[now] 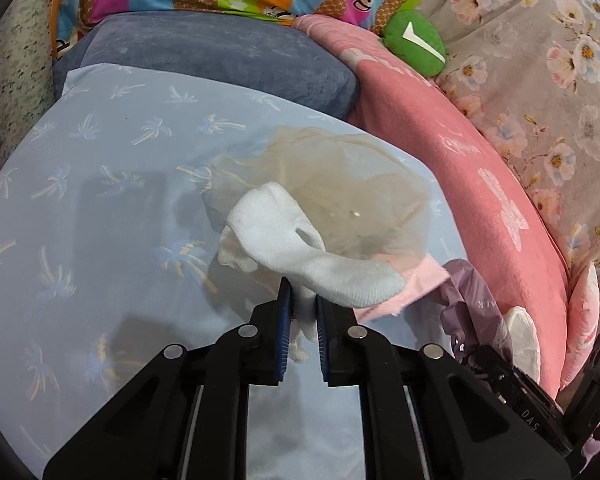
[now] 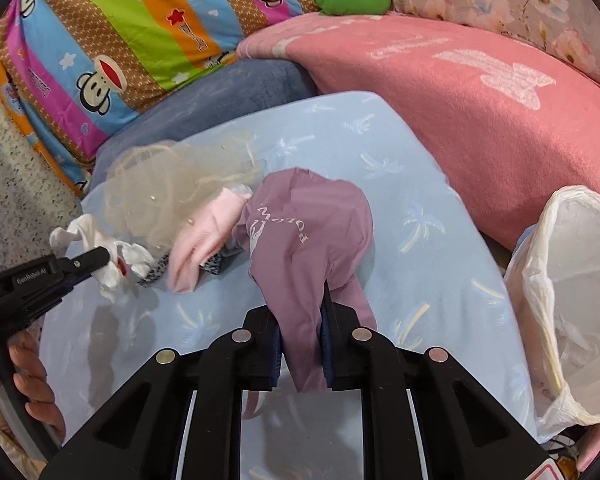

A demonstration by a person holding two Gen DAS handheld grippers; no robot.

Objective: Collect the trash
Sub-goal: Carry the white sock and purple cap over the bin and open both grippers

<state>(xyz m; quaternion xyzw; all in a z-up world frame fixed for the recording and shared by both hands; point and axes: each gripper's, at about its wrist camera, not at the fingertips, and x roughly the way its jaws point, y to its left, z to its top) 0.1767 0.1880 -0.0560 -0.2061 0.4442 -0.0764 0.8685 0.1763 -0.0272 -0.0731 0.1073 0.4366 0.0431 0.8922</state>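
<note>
left gripper (image 1: 300,300) jaws nearly closed, pinching white sock (image 1: 300,248) between pads; right gripper (image 2: 302,320) jaws nearly closed, clamping purple cloth (image 2: 308,232) hanging between them

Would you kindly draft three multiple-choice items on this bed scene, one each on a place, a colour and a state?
1. Where is the white bin bag?
A. At the bed's right edge
B. On the pink blanket
C. Under the sheer mesh pouch

2. What colour is the garment in the right gripper?
A. Green
B. Mauve
C. Orange

3. How is the left gripper?
A. Wide open
B. Shut on nothing
C. Shut on the white sock

Answers: 1 A, it stands beside the blue sheet; 2 B, mauve cloth fills the jaws; 3 C, sock pinched between pads.
</note>
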